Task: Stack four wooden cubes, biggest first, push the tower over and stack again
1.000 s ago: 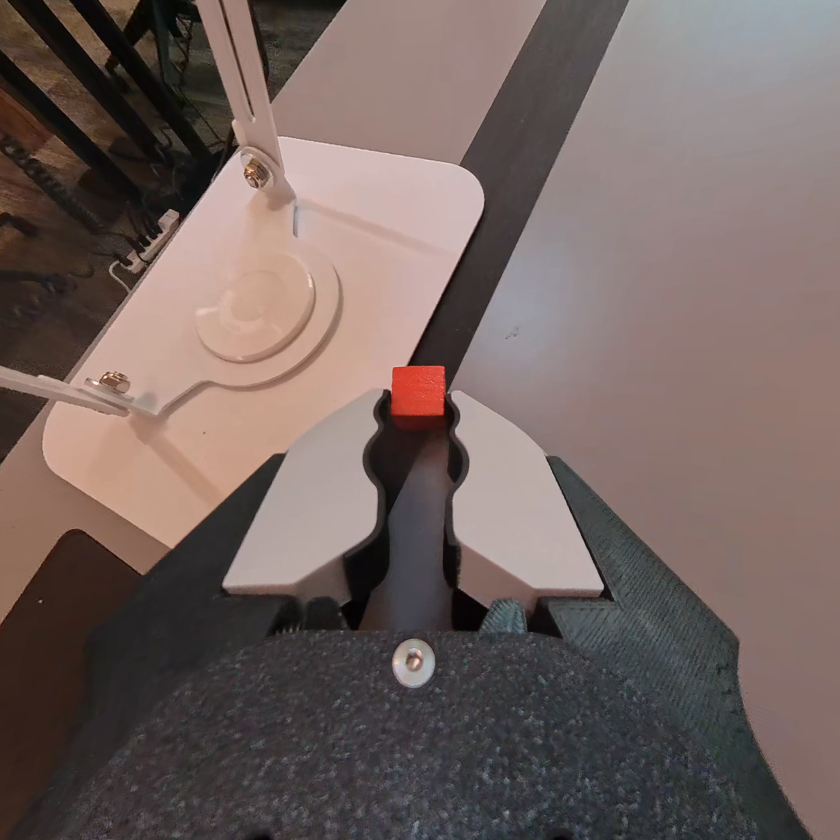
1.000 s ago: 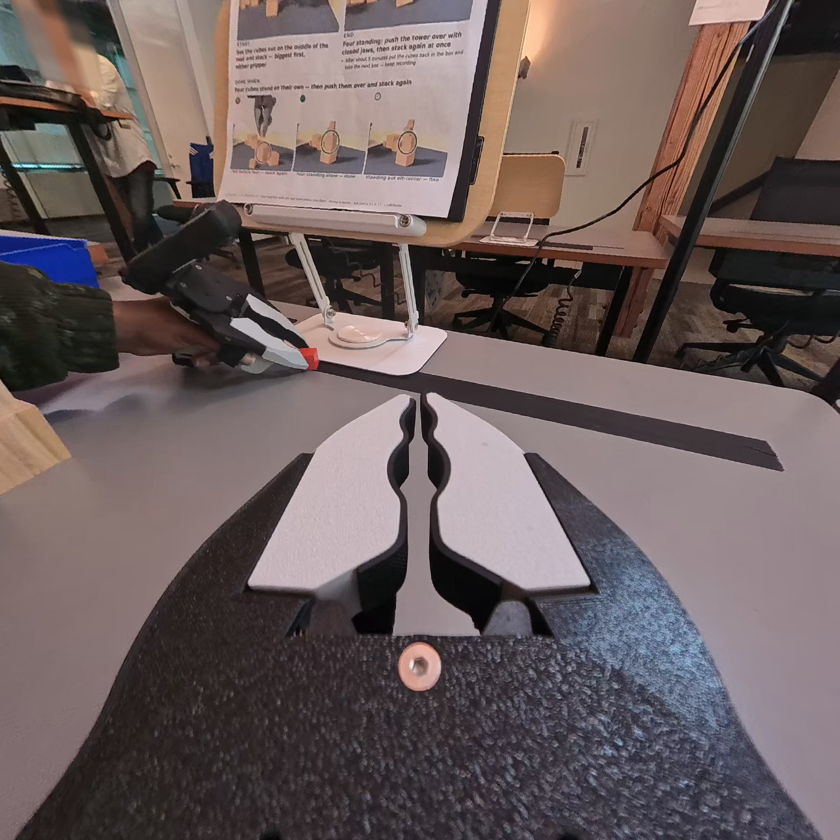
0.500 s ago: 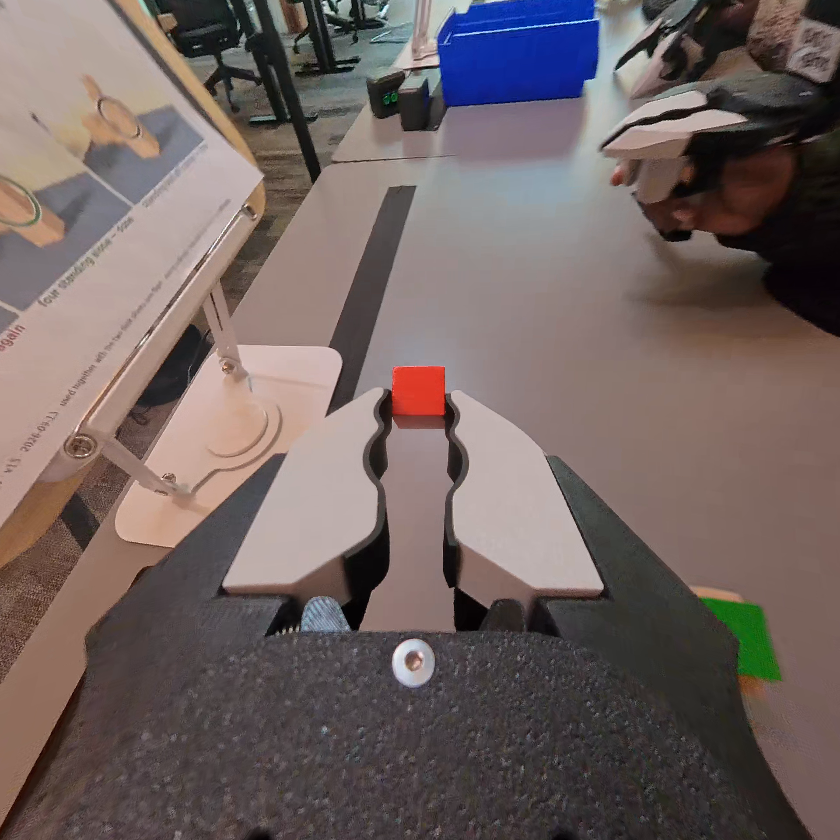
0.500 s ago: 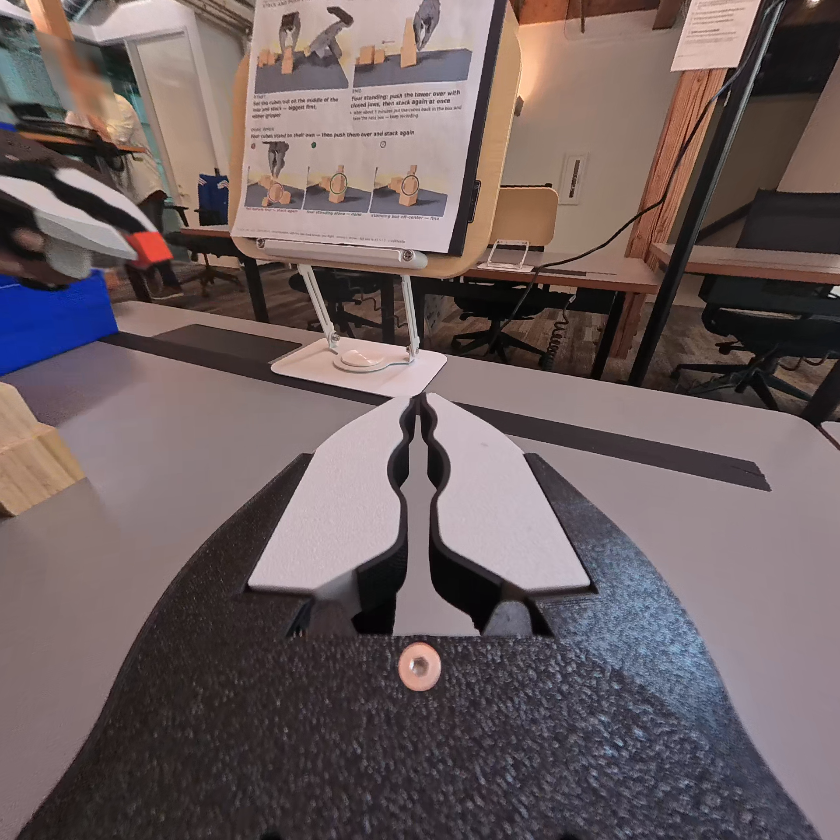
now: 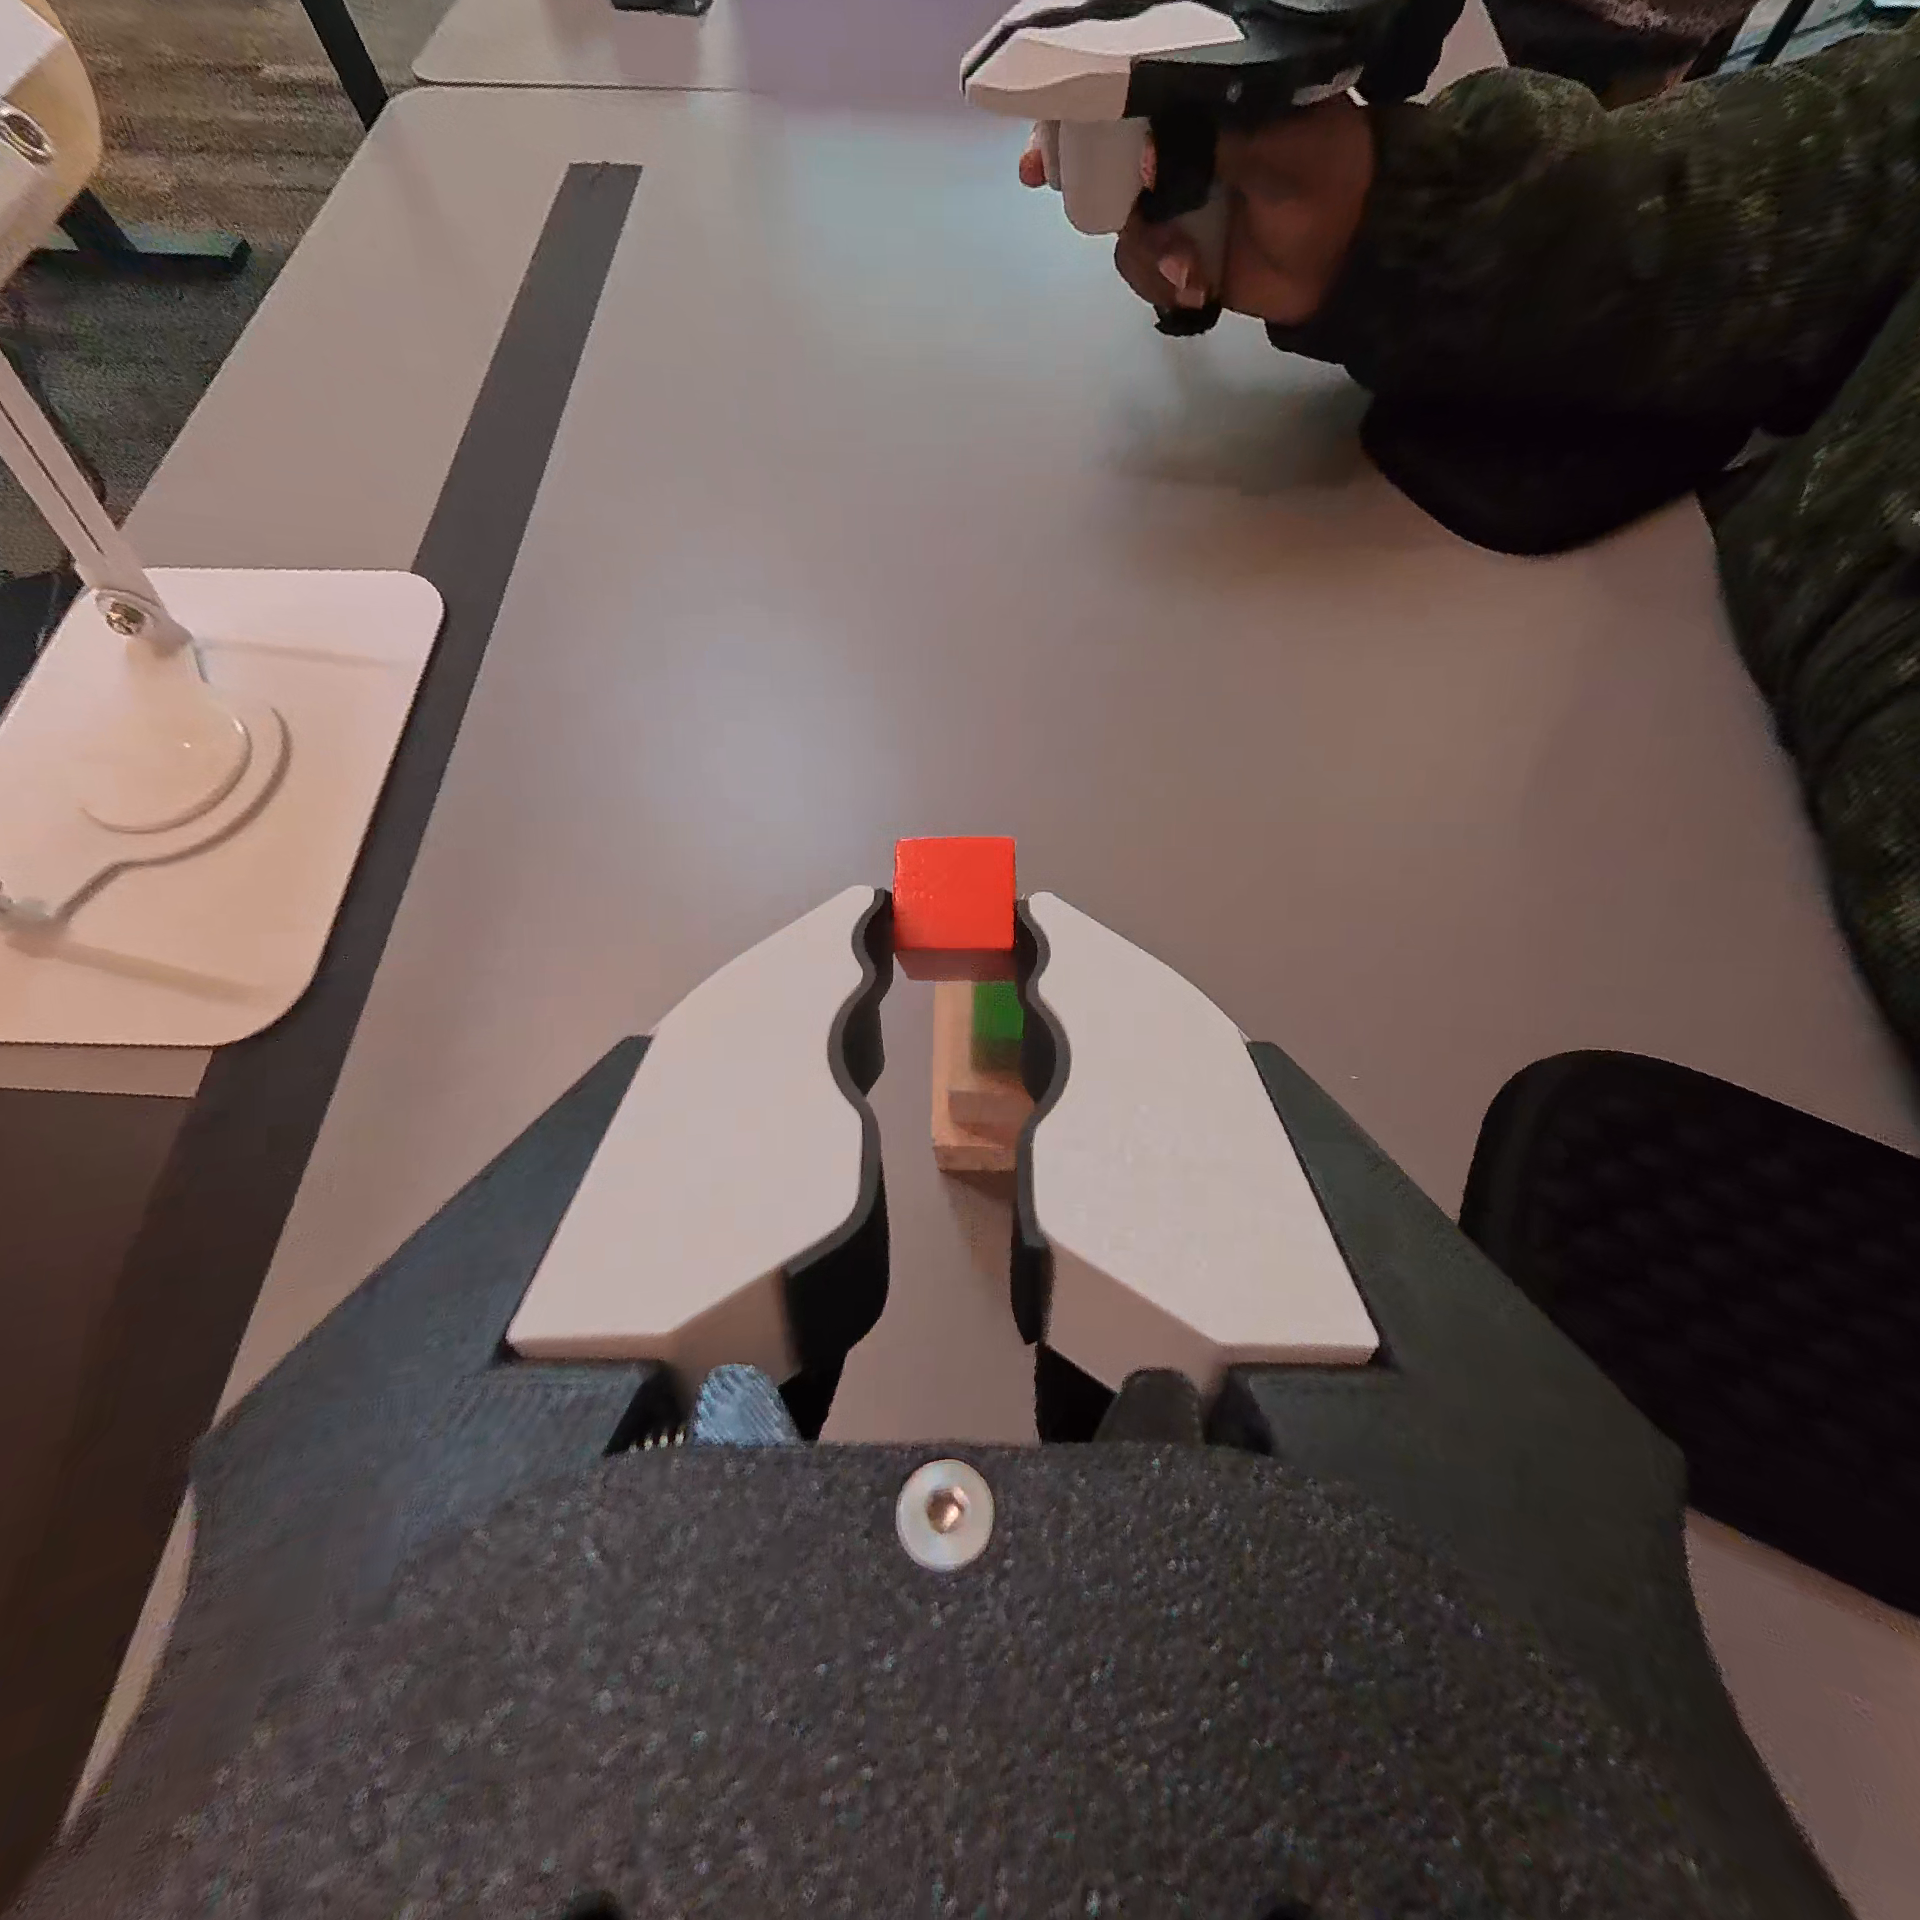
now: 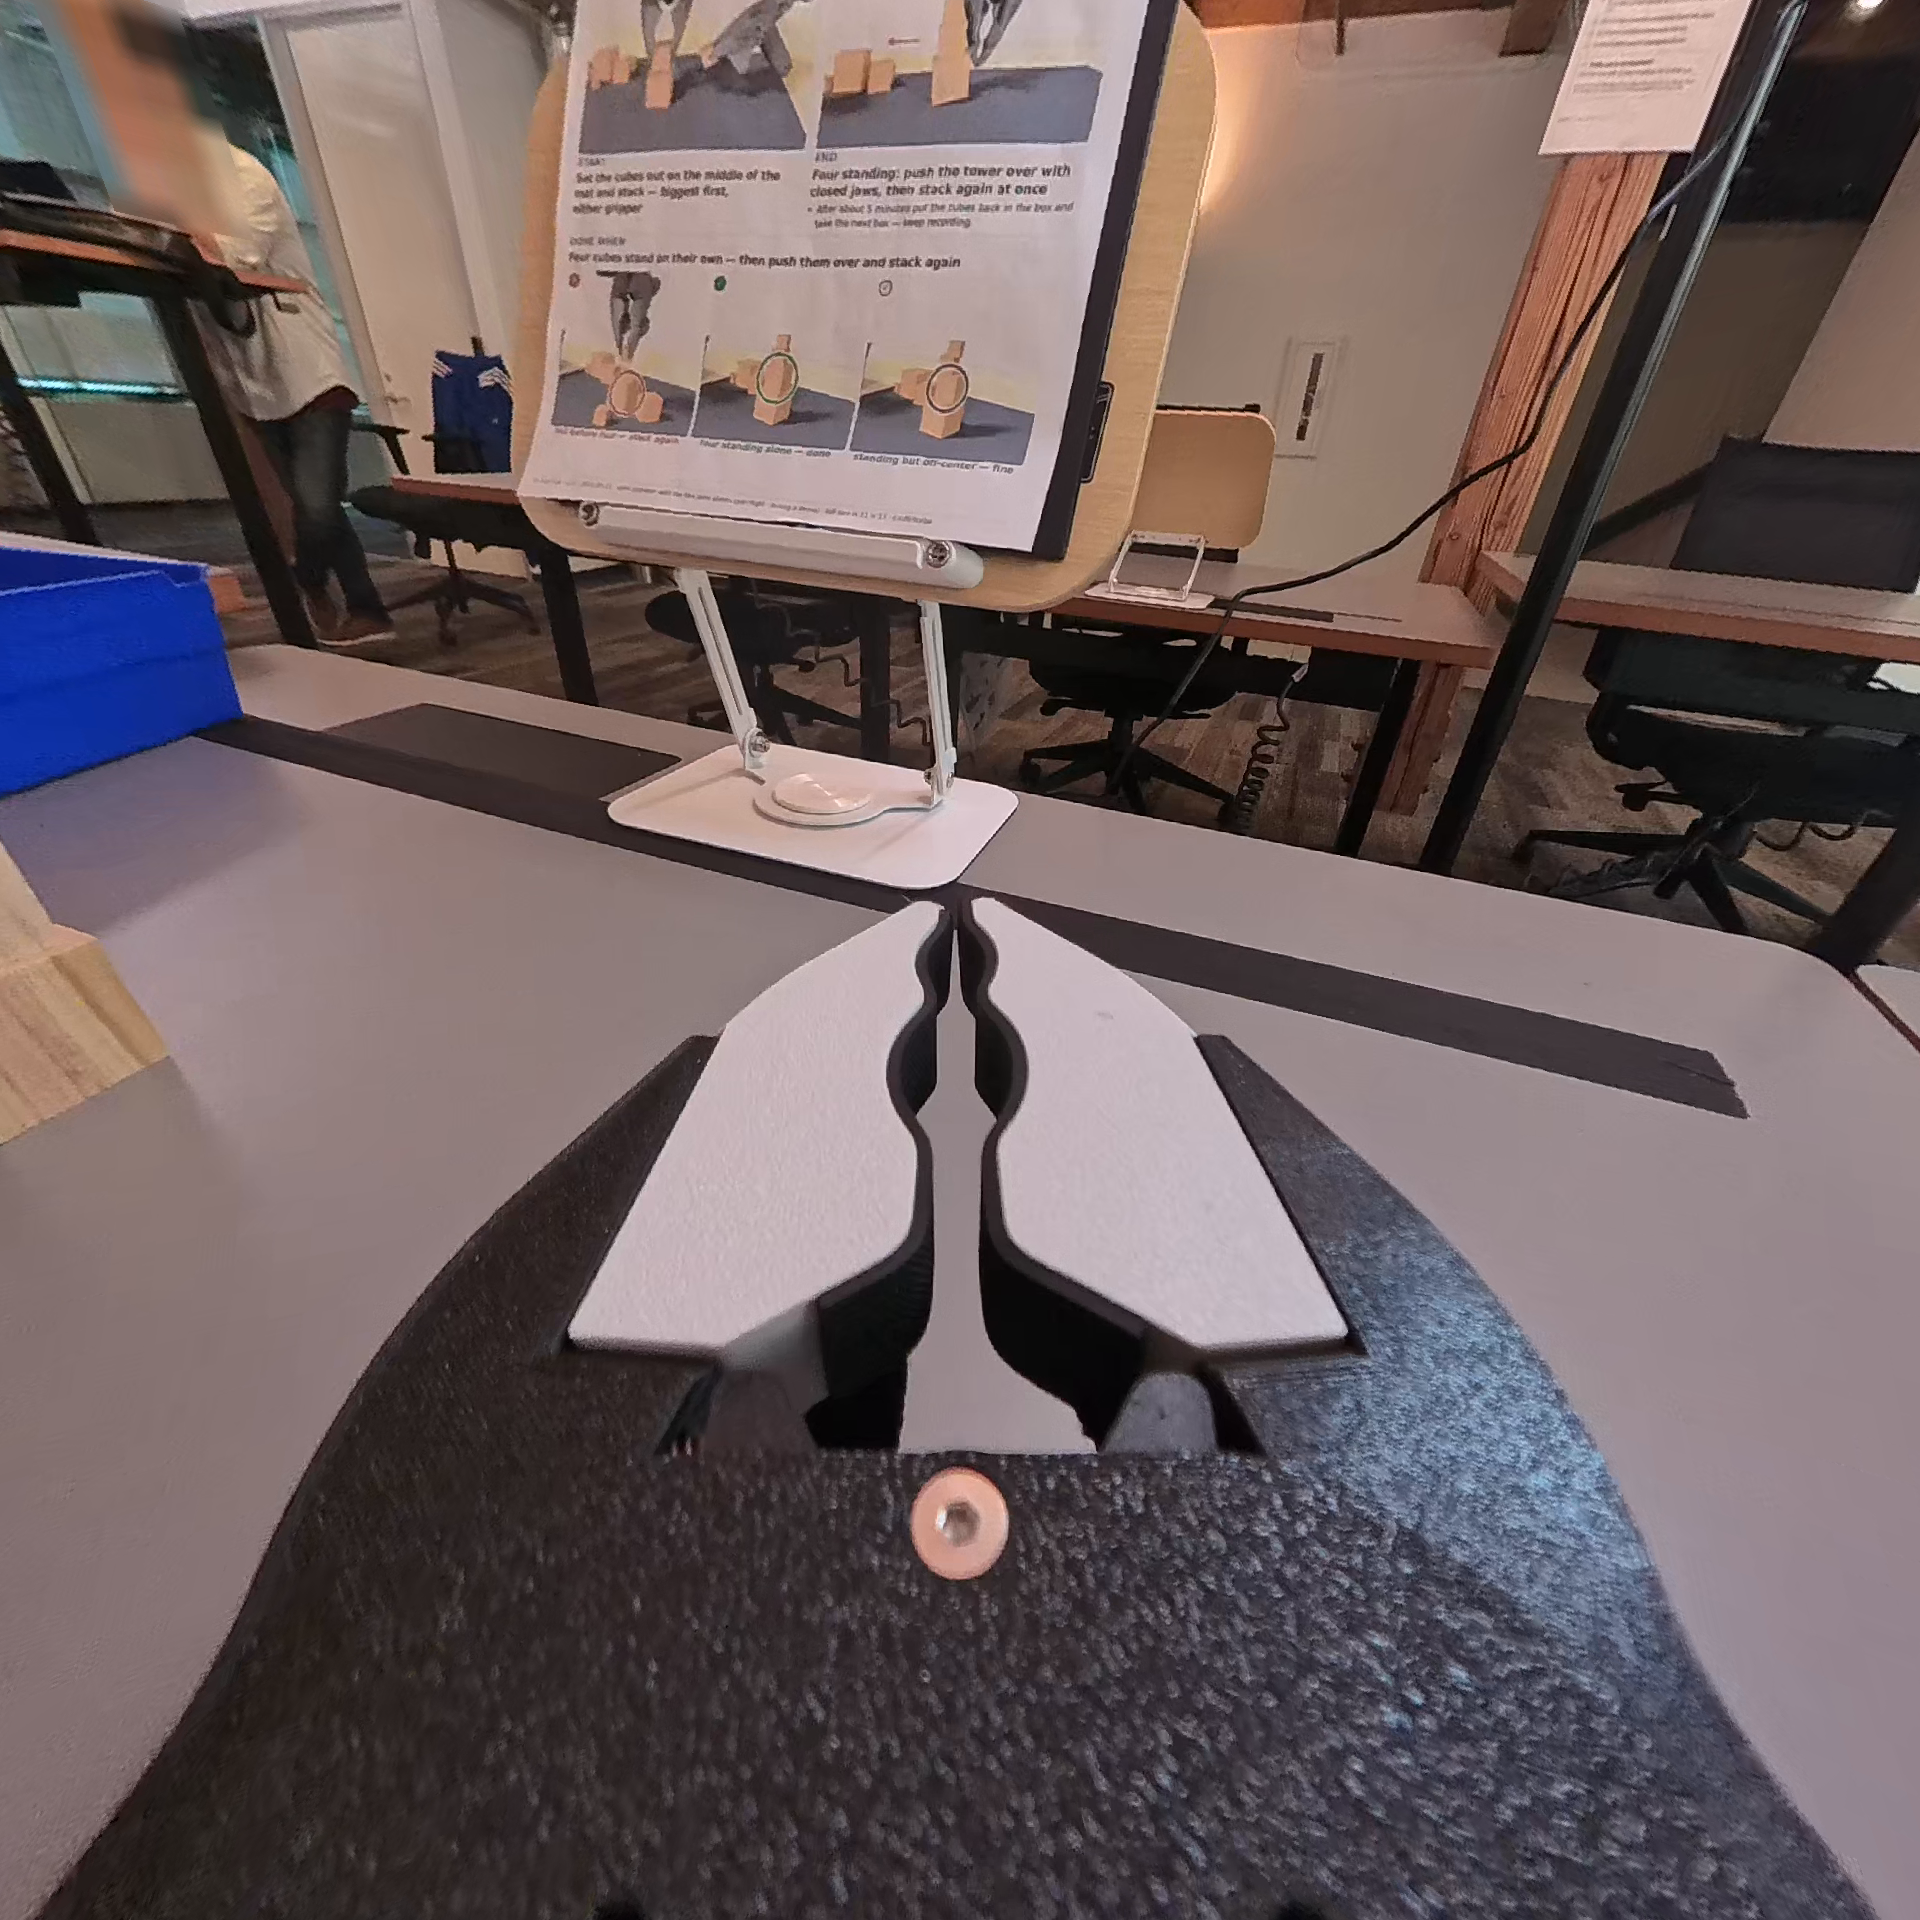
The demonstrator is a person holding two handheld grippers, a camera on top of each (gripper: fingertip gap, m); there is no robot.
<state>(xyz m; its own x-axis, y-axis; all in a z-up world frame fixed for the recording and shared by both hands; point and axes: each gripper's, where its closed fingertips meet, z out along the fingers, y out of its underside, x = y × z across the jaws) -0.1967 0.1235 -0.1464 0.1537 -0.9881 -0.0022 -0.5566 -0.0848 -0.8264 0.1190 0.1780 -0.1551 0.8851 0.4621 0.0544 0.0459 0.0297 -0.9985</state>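
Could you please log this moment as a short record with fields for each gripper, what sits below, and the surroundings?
left gripper: shut on a red cube, fingertips pressing its two sides, held above the table
below it: green cube on a wooden block, partly hidden, blurred
right gripper: shut, nothing between the fingers, low over the grey table
ahead of right gripper: white stand base holding a printed instruction sheet
far left: blue bin
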